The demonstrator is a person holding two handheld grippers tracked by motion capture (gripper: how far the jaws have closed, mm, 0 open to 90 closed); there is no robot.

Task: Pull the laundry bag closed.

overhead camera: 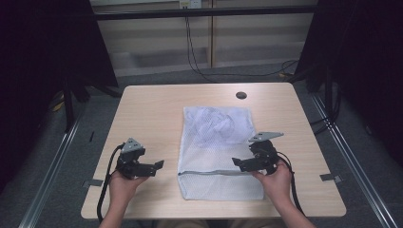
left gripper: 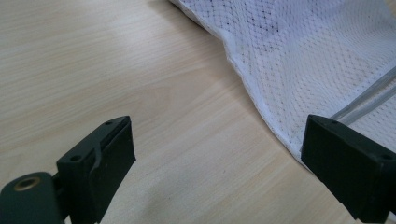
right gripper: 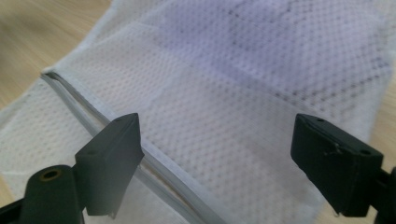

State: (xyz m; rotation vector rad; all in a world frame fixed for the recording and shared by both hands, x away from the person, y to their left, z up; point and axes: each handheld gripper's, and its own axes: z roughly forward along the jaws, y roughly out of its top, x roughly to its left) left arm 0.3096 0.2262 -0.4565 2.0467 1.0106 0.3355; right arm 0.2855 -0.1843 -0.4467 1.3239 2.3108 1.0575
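Left gripper (overhead camera: 159, 165) gapes wide, empty, over bare table (overhead camera: 152, 109) left of the mesh bag (overhead camera: 216, 142); right gripper (overhead camera: 236, 162) equally wide, empty, above the bag's zip (right gripper: 154, 161).

The light wood-grain desk (overhead camera: 152, 109) with rounded corners has a small dark round hole (overhead camera: 241, 95) near its far edge. A white mesh laundry bag (overhead camera: 216, 142) lies flat on it, right of centre, holding crumpled pale fabric, with a grey zipper line (overhead camera: 209, 172) running across its near part.

White mesh bag (overhead camera: 218, 147) with a grey zip line (right gripper: 116, 126); pale wood-grain tabletop (overhead camera: 152, 109); black tongs (left gripper: 215, 168).
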